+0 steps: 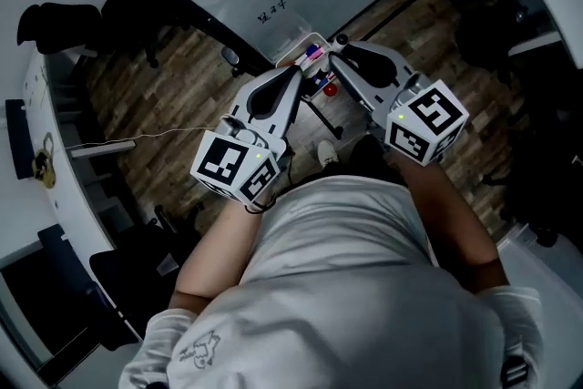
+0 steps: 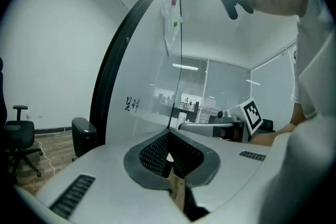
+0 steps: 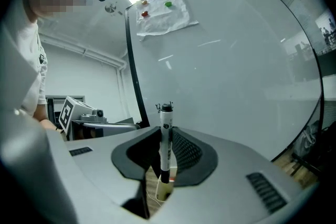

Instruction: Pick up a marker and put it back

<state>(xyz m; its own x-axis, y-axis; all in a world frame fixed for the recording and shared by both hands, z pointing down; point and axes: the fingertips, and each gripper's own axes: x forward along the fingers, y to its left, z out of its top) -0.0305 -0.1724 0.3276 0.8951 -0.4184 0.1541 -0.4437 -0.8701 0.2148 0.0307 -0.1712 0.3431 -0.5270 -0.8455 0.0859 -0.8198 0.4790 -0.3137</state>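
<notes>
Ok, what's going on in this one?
A person stands at a whiteboard with a gripper in each hand. The right gripper is shut on a marker, held upright with its black end up, in front of the board. The left gripper is shut with nothing in it, alongside the right one. The marker is not yet put back.

left gripper (image 2: 169, 137) jaws together, whiteboard (image 2: 149, 55) ahead

Wood-plank floor (image 1: 173, 91) runs beneath it all. A black office chair (image 2: 18, 136) stands on it at the far left, a thin white cable (image 1: 146, 138) trails across the middle, and the whiteboard's dark stand leg (image 1: 321, 116) rests near the centre.
</notes>
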